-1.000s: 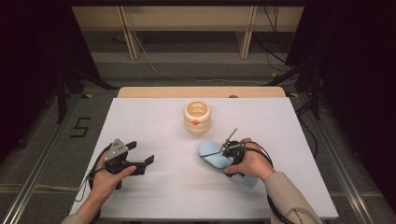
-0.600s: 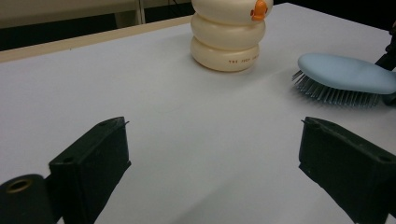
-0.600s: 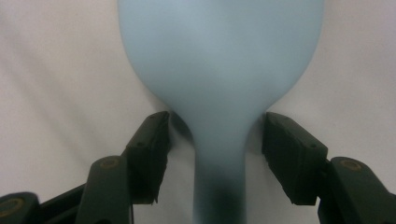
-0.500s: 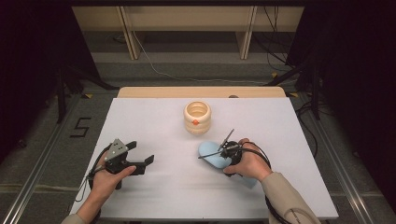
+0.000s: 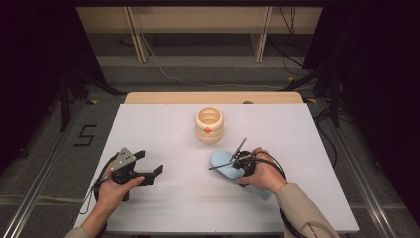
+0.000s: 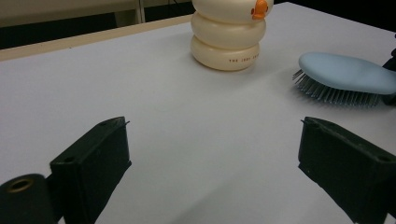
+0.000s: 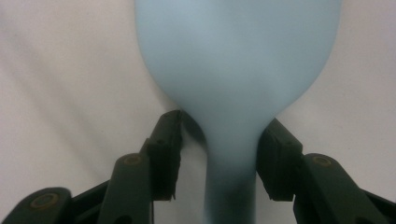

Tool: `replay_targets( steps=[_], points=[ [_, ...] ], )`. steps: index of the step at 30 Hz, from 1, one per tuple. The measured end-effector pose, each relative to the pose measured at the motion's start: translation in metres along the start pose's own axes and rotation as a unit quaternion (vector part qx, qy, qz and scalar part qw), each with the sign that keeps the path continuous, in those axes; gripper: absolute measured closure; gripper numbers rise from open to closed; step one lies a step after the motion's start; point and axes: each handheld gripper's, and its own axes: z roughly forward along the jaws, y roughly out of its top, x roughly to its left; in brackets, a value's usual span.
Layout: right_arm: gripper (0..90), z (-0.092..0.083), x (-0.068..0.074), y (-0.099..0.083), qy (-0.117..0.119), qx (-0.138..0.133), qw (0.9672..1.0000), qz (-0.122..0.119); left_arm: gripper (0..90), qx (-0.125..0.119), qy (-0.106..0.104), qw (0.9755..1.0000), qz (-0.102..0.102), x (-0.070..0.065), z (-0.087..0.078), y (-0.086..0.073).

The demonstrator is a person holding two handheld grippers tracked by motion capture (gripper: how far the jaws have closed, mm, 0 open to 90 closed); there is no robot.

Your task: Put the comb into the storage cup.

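The right claw (image 7: pixel 217 154), just closing, bracketed the blue hairbrush (image 7: pixel 233 70) at its neck, one pad apparently short; squeezing squarely seemed wise. The left claw (image 6: pixel 215 172) stood wide.

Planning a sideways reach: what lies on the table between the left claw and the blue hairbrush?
Nothing: bare white table runs from the left claw to the hairbrush, seen in the high view.

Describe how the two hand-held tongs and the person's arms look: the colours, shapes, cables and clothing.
Both tongs are black. The left tongs carry a grey three-cornered plate on top and have two blocky, square-ended jaws. The right tongs have thin rods sticking out near the head and black cables looping around the hand. The person wears beige long sleeves.
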Motion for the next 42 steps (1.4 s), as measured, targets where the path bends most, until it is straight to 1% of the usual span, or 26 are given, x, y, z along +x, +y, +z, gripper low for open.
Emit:
replay_targets(
  steps=[2,3,4,5,12,15,21,24,26,30,31,37,42],
  points=[
    [59.5,-0.0003,0.0003,0.0,0.0,0.001,1.0,-0.001,8.5,0.0,0.0,1.0,0.0,0.0,-0.0001,0.0],
    [63.1,-0.0007,0.0011,0.0004,-0.002,0.003,1.0,0.001,8.5,0.0,0.0,1.0,0.0,-0.0001,-0.0001,0.0],
    [63.1,-0.0007,0.0011,0.0004,-0.002,0.003,1.0,0.001,8.5,0.0,0.0,1.0,0.0,-0.0001,-0.0001,0.0],
    [67.0,-0.0011,0.0019,0.0009,-0.002,0.005,1.0,0.003,8.5,0.0,0.0,1.0,0.0,-0.0001,0.0,0.0],
    [67.8,-0.0009,0.0025,0.001,-0.003,0.005,1.0,0.003,8.6,0.0,0.0,1.0,0.0,-0.0002,-0.0001,-0.0001],
    [68.3,-0.0011,0.0017,0.0006,-0.003,0.006,0.9999,-0.008,8.8,0.0,0.0,1.0,0.0,0.0,0.0,-0.0002],
    [69.0,-0.0012,0.0028,0.0007,-0.004,0.007,1.0,-0.005,8.9,0.0,0.0,1.0,0.001,-0.0003,-0.0001,-0.0003],
    [69.8,-0.0012,0.0022,0.0002,-0.004,0.007,0.9999,-0.013,9.0,0.0,0.0,1.0,0.0,-0.0001,-0.0003,-0.0003],
    [70.0,-0.0015,0.002,-0.0005,0.0,0.006,0.9999,-0.009,9.1,0.0,0.001,1.0,0.001,0.0,-0.0005,-0.0004],
    [70.1,-0.002,0.0014,-0.0017,0.002,0.006,0.9999,-0.011,9.1,0.001,0.001,1.0,0.0,0.0004,-0.0006,-0.0008],
    [70.1,-0.0018,0.0015,-0.0021,0.004,0.004,1.0,-0.006,9.2,0.001,0.001,1.0,0.0,0.0005,-0.0006,-0.0009],
    [70.2,-0.0026,0.0015,-0.0047,0.008,0.002,1.0,-0.001,9.2,0.001,0.001,1.0,0.001,0.0002,-0.0005,-0.0012],
    [70.2,-0.0027,0.0009,-0.0062,0.011,-0.001,0.9999,-0.001,9.3,0.002,0.001,1.0,0.001,0.0001,-0.0004,-0.0014]
  ],
)
